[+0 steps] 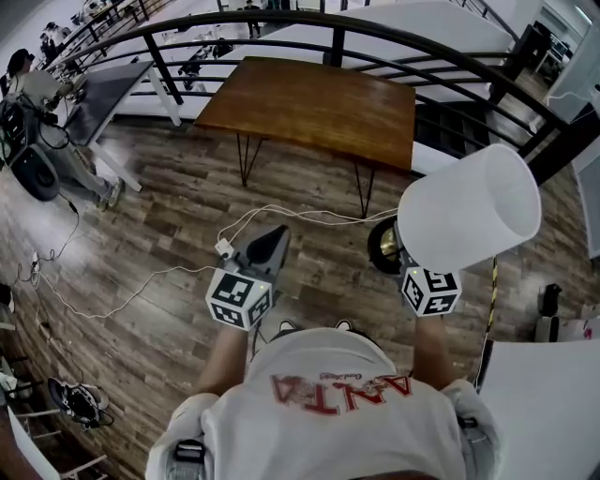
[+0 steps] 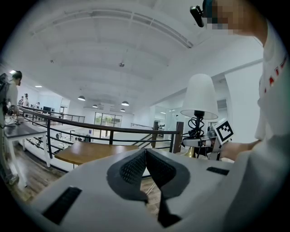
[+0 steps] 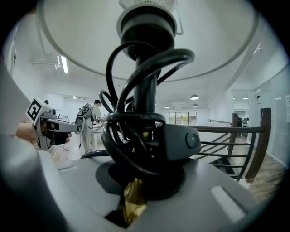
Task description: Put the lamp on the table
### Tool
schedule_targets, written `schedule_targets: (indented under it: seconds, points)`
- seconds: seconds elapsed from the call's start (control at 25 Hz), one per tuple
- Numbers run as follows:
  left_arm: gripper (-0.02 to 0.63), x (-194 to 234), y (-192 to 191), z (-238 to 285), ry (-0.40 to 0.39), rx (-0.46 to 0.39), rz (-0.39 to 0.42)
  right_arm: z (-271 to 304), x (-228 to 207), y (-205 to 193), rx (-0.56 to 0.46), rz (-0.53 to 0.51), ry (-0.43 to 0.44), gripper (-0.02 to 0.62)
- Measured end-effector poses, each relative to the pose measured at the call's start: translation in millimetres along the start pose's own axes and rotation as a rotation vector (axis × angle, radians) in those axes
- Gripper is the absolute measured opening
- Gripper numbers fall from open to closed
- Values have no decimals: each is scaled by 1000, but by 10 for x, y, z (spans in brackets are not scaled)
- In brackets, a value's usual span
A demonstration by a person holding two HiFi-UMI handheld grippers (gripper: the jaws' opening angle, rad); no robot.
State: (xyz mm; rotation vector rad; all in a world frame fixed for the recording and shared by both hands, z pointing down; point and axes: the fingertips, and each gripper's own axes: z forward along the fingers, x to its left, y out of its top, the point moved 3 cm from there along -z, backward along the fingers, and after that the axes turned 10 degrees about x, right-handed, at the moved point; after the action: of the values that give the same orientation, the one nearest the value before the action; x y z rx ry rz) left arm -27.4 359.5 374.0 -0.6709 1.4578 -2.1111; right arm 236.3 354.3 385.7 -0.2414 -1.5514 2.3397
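My right gripper is shut on the lamp's stem, with its fingertips hidden under the white shade. The lamp hangs in the air, slightly tilted, and its brass base shows below the shade. In the right gripper view the black stem, wrapped in coiled black cord, rises between the jaws of the right gripper. My left gripper is shut with nothing in it and stays apart, to the left of the lamp. Ahead stands the brown wooden table, its top bare.
A curved black railing runs behind the table. A white cable with a plug trails over the wood floor. A person stands at a grey desk far left. A white tabletop lies at my near right.
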Motion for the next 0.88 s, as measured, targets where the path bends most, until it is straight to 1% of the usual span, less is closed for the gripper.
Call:
schedule_targets:
  seconds: [0.24,0.64,0.88]
  points:
    - [9,131,-84,-83,-6,6,-12,93,143,-3,14,-10,-9,54]
    - [9,661,-234,-384,-10,4,-31,342,655,128,7,-24,-17,54]
    - [9,885,-331,-435,-39,15,-35,551,963,126,20,-27,1,54]
